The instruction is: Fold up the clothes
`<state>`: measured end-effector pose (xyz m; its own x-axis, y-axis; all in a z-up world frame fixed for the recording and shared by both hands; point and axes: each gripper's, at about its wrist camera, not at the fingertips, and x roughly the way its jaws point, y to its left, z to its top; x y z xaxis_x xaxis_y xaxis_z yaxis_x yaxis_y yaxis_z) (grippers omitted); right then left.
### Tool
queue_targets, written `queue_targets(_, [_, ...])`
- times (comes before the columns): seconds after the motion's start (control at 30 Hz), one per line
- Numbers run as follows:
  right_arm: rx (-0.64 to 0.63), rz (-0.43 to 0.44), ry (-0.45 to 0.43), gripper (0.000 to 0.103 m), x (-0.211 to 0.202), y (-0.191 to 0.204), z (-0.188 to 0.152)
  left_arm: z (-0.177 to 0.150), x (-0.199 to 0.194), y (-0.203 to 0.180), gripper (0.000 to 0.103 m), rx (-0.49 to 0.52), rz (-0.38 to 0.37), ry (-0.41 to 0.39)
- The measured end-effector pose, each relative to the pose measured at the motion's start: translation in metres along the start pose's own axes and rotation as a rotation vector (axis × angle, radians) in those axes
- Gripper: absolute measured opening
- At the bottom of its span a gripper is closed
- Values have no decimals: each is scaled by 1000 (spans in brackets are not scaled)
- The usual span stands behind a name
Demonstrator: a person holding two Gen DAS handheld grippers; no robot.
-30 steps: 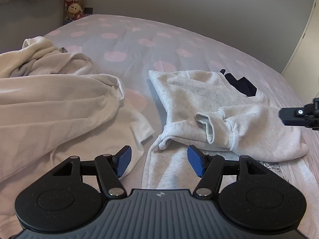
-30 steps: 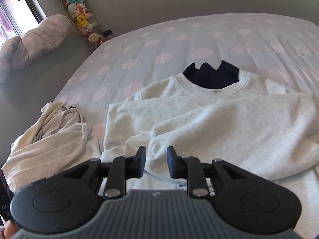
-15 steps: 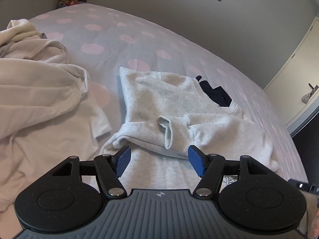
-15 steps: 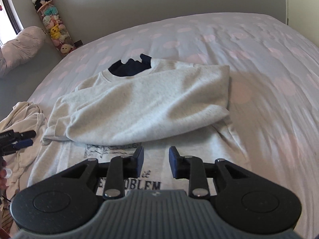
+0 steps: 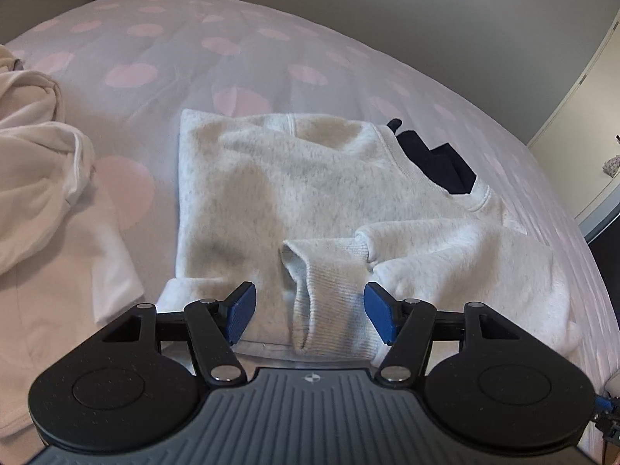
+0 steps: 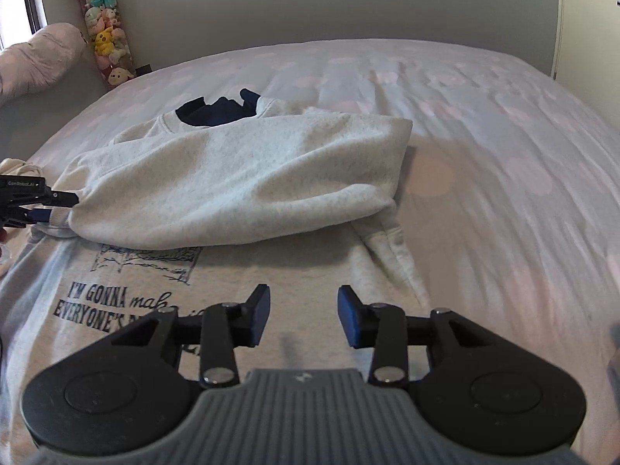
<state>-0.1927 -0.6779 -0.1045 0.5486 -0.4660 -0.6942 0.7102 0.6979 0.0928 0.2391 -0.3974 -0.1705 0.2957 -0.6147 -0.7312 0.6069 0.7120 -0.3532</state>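
Nearest, the left gripper (image 5: 308,312) has its blue pads spread wide on either side of a ribbed sleeve cuff (image 5: 329,290), gripping nothing. The right gripper (image 6: 303,316) hovers with fingers parted, empty, above the printed chest of the grey sweatshirt (image 6: 240,178). The sweatshirt lies on the dotted bedsheet (image 6: 484,124), sleeves folded across its body. A cream garment (image 5: 35,178) sits left. Plush toys (image 6: 102,35) stand far left.

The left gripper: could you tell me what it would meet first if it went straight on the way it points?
Most likely the ribbed cuff of the grey sweatshirt, whose sleeve lies folded across its body. The open left gripper frames that cuff, though depth is unclear.
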Motion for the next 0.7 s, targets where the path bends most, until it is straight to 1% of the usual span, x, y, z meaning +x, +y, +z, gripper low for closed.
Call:
queue_targets(0.03, [-23, -25, -10, 42, 2, -1, 2, -2, 2, -1, 39, 14, -18, -3])
queue_targets(0.07, [-48, -50, -14, 42, 5, -2, 5, -2, 2, -3, 26, 24, -31, -10])
queue_targets(0.1, [-72, -75, -18, 42, 8, -4, 8, -2, 1, -5, 22, 36, -31, -26])
queue_targets(0.17, [-120, -116, -21, 42, 16, -8, 14, 0, -6, -9, 9, 54, -53, -77])
queue_targets(0.2, [-146, -130, -20, 42, 21, -10, 16, 2, -10, -10, 7, 50, -69, -98])
queue_targets(0.3, [-245, -177, -8, 42, 37, -13, 23, 14, -24, -18, 6, 44, -107, -145])
queue_targets(0.37, [-301, -186, -8, 42, 43, -11, 26, 23, -32, -27, 6, 52, -128, -171])
queue_targets(0.47, [-358, -191, -18, 46, 51, -11, 29, 45, -48, -49, 5, 65, -177, -211])
queue_targets(0.53, [-354, -175, -16, 46, 57, -16, 31, 66, -56, -70, 5, 81, -217, -227])
queue_targets(0.57, [-349, -154, -21, 46, 57, -18, 33, 77, -60, -83, 5, 104, -228, -237])
queue_targets(0.7, [-373, -117, -41, 45, 61, -22, 37, 122, -78, -144, 5, 207, -268, -284])
